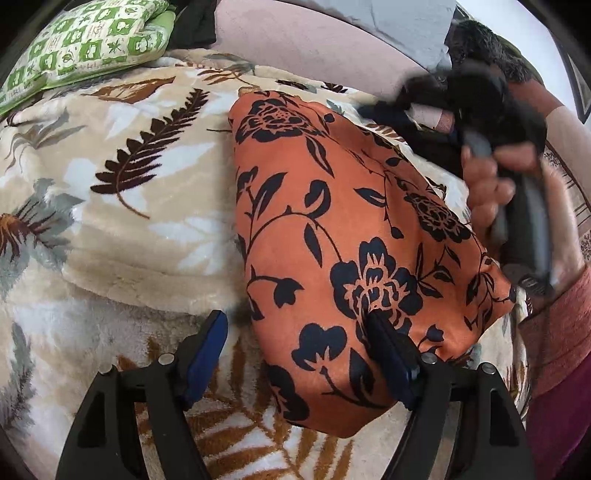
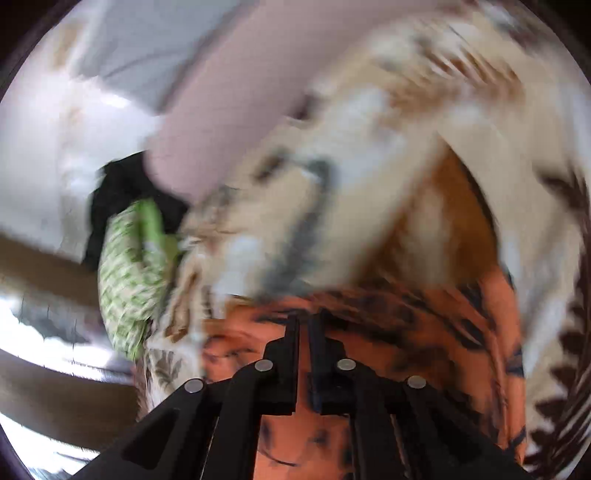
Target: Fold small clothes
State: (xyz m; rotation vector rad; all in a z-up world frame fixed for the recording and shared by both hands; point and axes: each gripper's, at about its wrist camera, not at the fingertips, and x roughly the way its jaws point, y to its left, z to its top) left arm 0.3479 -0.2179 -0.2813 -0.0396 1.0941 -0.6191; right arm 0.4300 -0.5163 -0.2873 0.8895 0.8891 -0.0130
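An orange cloth with black flowers (image 1: 332,229) lies on a beige leaf-patterned blanket (image 1: 129,184). My left gripper (image 1: 299,332) is open, its right finger (image 1: 388,354) resting on the cloth's near part and its left finger on the blanket. My right gripper (image 1: 491,122) shows in the left wrist view at the cloth's far right, held by a hand, blurred. In the blurred right wrist view the right gripper (image 2: 304,317) has its fingers close together over the orange cloth (image 2: 424,332); whether cloth is pinched between them is unclear.
A green and white patterned pillow (image 1: 88,40) lies at the far left of the bed; it also shows in the right wrist view (image 2: 133,266). A pink headboard cushion (image 1: 303,33) runs behind. Dark clothing (image 1: 480,44) sits at the far right.
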